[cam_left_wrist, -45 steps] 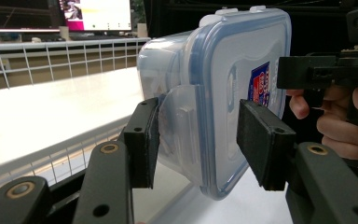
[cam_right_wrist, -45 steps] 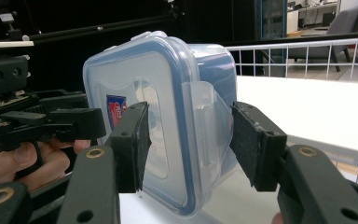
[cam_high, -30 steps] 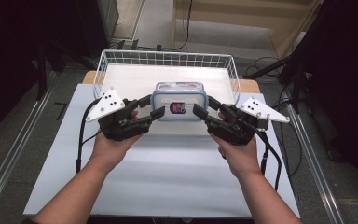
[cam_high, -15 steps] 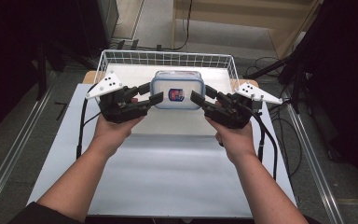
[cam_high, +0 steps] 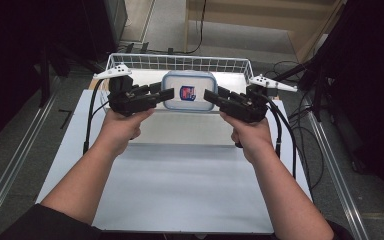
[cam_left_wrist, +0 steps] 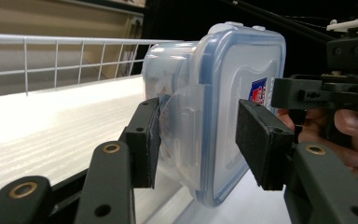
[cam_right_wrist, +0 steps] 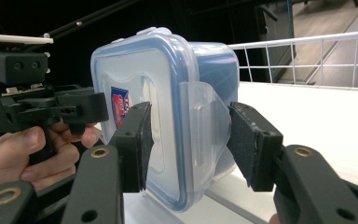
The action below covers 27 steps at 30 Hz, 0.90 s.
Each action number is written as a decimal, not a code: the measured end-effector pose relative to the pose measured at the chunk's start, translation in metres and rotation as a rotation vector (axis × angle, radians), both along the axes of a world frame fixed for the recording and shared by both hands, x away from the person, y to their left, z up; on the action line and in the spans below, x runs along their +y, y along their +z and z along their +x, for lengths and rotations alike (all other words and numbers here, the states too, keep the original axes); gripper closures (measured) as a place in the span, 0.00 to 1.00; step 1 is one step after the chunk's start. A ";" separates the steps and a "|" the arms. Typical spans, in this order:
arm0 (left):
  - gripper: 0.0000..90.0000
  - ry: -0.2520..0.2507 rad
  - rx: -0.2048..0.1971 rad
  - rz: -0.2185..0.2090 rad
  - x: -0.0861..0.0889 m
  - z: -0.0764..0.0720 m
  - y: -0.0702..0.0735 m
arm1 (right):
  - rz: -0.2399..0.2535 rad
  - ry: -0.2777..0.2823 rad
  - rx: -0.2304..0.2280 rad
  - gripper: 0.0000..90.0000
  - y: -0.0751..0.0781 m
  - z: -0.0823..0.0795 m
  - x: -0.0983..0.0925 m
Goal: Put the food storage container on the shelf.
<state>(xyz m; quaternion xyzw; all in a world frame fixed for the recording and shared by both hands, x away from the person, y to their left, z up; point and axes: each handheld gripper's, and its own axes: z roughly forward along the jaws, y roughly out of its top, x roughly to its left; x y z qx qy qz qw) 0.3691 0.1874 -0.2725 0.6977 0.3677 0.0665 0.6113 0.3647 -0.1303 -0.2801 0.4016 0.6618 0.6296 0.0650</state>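
Note:
A clear plastic food container [cam_high: 189, 90] with a blue-rimmed lid and a red and blue sticker sits inside the white wire basket [cam_high: 145, 62] at the far end of the table. My left gripper [cam_high: 168, 94] straddles its left edge and my right gripper [cam_high: 210, 96] straddles its right edge. In the left gripper view the container [cam_left_wrist: 233, 84] has its side latch flap between the jaws of the left gripper [cam_left_wrist: 196, 140]; one pad touches the flap and the other stands off the lid. In the right gripper view the right gripper [cam_right_wrist: 189, 140] brackets the other flap of the container [cam_right_wrist: 140, 79] with small gaps.
The basket's wire wall [cam_left_wrist: 51, 56] runs behind the container, with the basket's white floor [cam_right_wrist: 335, 112] around it. A white board [cam_high: 180, 185] covers the table in front of the basket. Cables [cam_high: 285, 135] trail from both grippers. Dark stands flank the table.
Both grippers carried the container away from the person and into the basket. The jaws now stand slightly apart from the container's flaps.

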 end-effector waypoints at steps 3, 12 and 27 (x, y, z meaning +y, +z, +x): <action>0.58 -0.002 0.023 -0.008 0.002 0.004 0.000 | 0.008 0.021 0.031 0.59 0.001 0.005 0.000; 0.59 -0.029 0.130 -0.062 0.008 0.016 -0.003 | 0.012 0.054 0.117 0.60 0.003 0.017 -0.002; 0.62 -0.041 0.265 -0.088 0.005 0.031 -0.003 | 0.065 0.084 0.266 0.61 0.000 0.037 -0.014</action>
